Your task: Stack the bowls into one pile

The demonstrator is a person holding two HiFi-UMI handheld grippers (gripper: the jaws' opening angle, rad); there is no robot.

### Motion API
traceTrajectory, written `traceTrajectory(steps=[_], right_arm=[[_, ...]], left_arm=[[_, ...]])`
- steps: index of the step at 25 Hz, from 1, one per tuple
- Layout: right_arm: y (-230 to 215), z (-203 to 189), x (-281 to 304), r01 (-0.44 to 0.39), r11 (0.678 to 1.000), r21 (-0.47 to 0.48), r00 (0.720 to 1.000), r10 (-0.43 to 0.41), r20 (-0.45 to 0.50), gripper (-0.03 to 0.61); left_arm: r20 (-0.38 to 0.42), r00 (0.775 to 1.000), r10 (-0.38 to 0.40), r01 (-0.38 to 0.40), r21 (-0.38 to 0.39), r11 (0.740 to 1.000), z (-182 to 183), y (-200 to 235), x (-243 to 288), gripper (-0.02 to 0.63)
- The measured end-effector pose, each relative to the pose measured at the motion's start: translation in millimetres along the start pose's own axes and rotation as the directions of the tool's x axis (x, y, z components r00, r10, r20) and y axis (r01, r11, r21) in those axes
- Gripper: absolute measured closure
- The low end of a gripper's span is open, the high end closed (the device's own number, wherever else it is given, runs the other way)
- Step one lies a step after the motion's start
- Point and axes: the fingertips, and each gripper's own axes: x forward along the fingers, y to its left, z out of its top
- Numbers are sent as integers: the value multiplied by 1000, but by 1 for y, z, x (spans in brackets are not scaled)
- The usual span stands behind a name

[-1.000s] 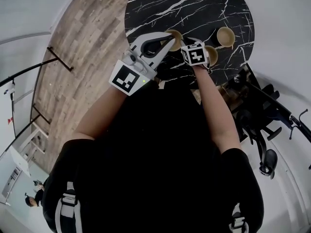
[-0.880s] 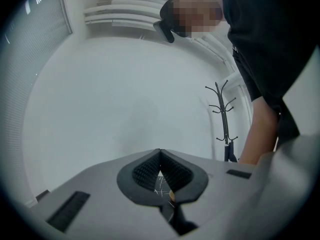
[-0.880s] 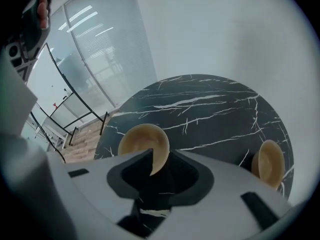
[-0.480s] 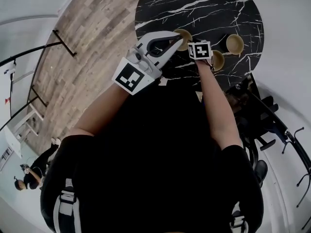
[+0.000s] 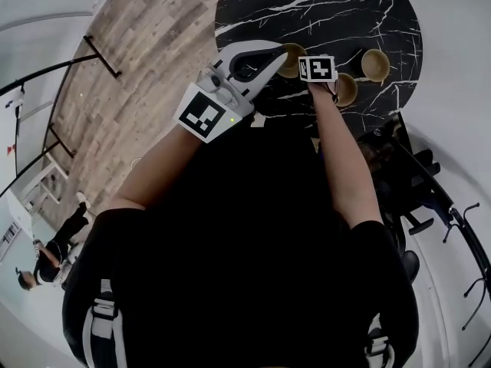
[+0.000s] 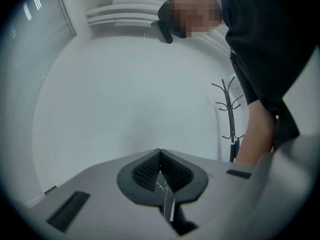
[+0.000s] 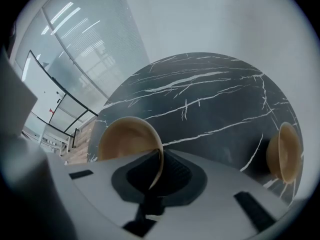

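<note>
Right gripper view — bowl (image 7: 127,136) rim half-hidden between tool's (image 7: 159,166) closing jaws.

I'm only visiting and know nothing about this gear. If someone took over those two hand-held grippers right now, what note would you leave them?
Left gripper: jaws shut, empty, pointing level, idle.
Right gripper: pointing steeply down, jaws closing with the rim of a tan round bowl between them.
Things: the head view shows three such bowls apart on the black marble round table: left bowl, middle bowl, right bowl. I cannot tell which one is gripped.
Done: nothing stacked yet.
Left: probably set the gripped bowl into another, then add the third.
</note>
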Motion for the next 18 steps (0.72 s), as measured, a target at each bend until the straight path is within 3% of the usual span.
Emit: traceTrajectory(steps=[9,18], right_arm=[[-3,3,-26,-51,988,147,998,46,42,566],[-38,-7,-77,-15,957,289,992,-22,122,566]], left_arm=[[16,999,-47,47,-3,999,10,-14,0,611],[54,985,-166,164,29,986,23,-35,12,611]])
